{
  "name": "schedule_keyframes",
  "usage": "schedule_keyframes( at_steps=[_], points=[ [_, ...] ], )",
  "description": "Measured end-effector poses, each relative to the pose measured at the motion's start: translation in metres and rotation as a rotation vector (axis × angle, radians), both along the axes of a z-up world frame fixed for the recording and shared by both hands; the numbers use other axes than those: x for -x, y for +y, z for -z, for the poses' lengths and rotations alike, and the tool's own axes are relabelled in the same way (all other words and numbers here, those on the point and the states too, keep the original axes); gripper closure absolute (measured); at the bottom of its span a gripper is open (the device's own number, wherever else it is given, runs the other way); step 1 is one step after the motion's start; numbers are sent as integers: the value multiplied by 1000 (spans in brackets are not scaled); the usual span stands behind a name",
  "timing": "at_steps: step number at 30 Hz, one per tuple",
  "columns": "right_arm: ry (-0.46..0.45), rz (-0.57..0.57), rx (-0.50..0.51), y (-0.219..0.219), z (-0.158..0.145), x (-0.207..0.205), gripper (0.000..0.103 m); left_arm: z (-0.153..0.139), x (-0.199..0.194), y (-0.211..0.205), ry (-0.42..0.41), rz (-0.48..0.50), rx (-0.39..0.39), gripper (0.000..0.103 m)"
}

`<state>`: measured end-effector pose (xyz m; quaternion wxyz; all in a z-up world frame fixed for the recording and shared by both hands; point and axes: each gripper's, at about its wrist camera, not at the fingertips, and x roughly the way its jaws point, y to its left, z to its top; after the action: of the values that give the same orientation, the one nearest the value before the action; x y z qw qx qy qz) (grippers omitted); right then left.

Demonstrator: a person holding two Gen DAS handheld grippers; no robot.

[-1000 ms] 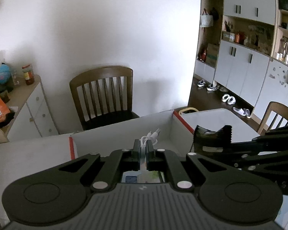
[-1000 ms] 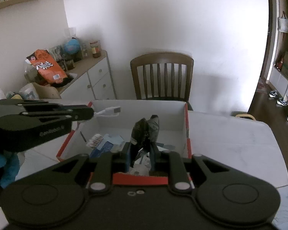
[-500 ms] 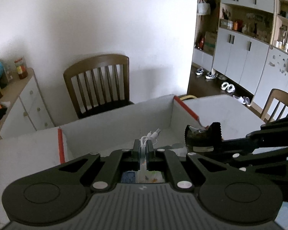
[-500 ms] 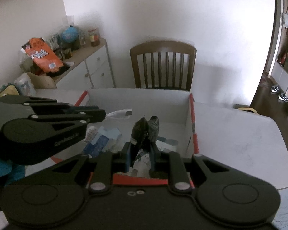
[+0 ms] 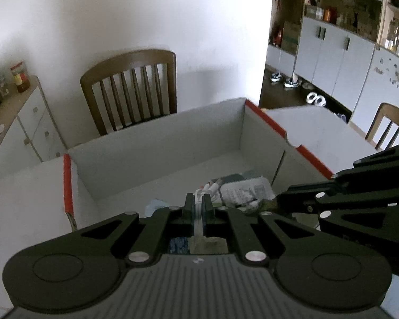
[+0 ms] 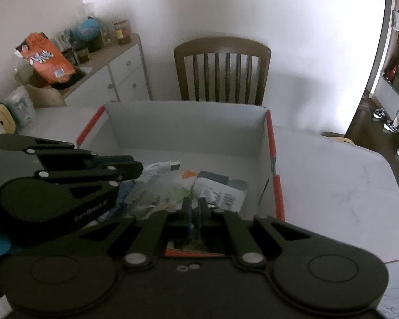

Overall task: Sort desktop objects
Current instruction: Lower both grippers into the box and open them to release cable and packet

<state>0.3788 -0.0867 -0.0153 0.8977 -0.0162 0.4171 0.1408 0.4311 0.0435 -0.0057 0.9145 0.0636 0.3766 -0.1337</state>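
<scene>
Indoors, a pale tabletop [image 6: 332, 186] carries an open white cardboard box [image 5: 157, 146] with red-edged rims, a wooden chair [image 6: 222, 70] standing behind it against the wall. Both tools reach down into the box over a litter of packets, among them a white labelled pack [image 5: 247, 190] lying flat near the right wall. The left gripper [image 5: 198, 203] has its fingers [image 5: 189, 204] pinching a coiled white cable [image 5: 206, 188], whose plug end points away from the tool toward the box's far wall, its long axis running roughly along the fingers. The right gripper [image 6: 194, 207] shows its fingers pressed together; whether anything sits between them cannot be told.
</scene>
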Motion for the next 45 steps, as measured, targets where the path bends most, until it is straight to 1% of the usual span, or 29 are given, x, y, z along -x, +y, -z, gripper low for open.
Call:
schedule_keyframes(
  at_steps=[2, 6, 15, 19, 21, 23, 27, 33, 35, 38, 39, 40, 41, 43, 45],
  points=[
    [13, 4, -6, 0, 4, -1, 100, 4, -2, 0, 14, 5, 2, 99],
    [26, 0, 13, 2, 12, -1, 100, 13, -6, -2, 46, 18, -11, 99],
    [44, -3, 21, 3, 17, -1, 100, 28, -12, -6, 115, 43, -33, 99],
    [49, 1, 24, 3, 19, -2, 99, 35, -17, -6, 178, 42, -38, 99],
    [50, 4, 24, 2, 19, -2, 99, 38, -19, -5, 197, 42, -39, 99],
    [50, 7, 26, 1, 20, -2, 98, 39, -20, -3, 207, 35, -28, 99],
    [53, 13, 27, -1, 21, -3, 97, 40, -22, -4, 220, 41, -33, 99],
    [55, 9, 32, -3, 23, -4, 90, 40, -25, -3, 231, 43, -39, 97],
    [62, 15, 21, -5, 24, -5, 85, 39, -25, -4, 225, 38, -49, 94],
    [70, 23, 10, -7, 26, -6, 83, 39, -24, -5, 217, 30, -51, 89],
    [74, 26, 6, -8, 26, -7, 82, 39, -24, -5, 215, 32, -49, 82],
    [76, 29, 5, -9, 27, -7, 79, 38, -24, -5, 208, 29, -52, 77],
    [77, 32, 5, -10, 27, -7, 75, 38, -24, -4, 203, 25, -54, 73],
    [79, 32, 5, -12, 28, -8, 72, 36, -24, -2, 199, 19, -46, 53],
    [81, 33, 4, -13, 29, -8, 69, 34, -23, 1, 190, 13, -38, 44]
  ],
)
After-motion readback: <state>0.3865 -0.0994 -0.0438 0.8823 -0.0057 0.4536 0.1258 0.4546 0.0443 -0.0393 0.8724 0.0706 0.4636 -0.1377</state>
